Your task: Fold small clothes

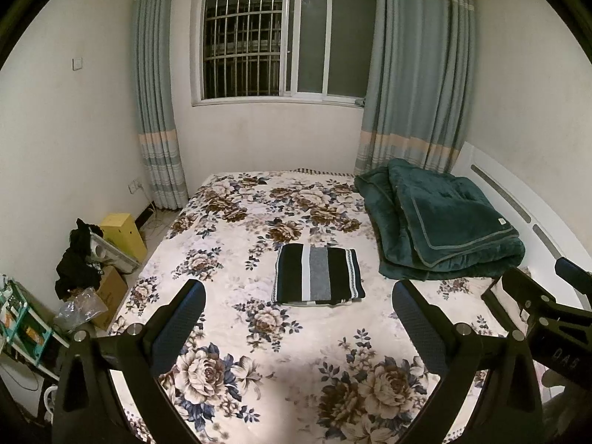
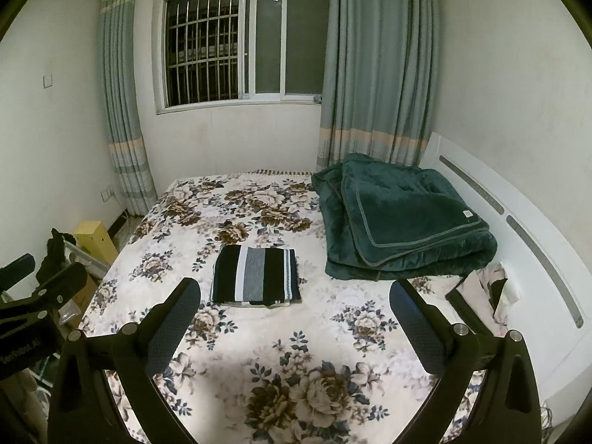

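A small striped garment, black, white and grey, lies folded into a flat rectangle on the floral bedspread near the bed's middle. My left gripper hovers open above the near part of the bed, short of the garment, with nothing between its fingers. My right gripper is likewise open and empty, held back from the garment, which sits ahead and a little left of it. The right gripper's body also shows at the right edge of the left wrist view.
A folded dark green blanket lies at the bed's far right, by the white headboard. Boxes, bags and dark clothes crowd the floor left of the bed. A window and curtains stand behind.
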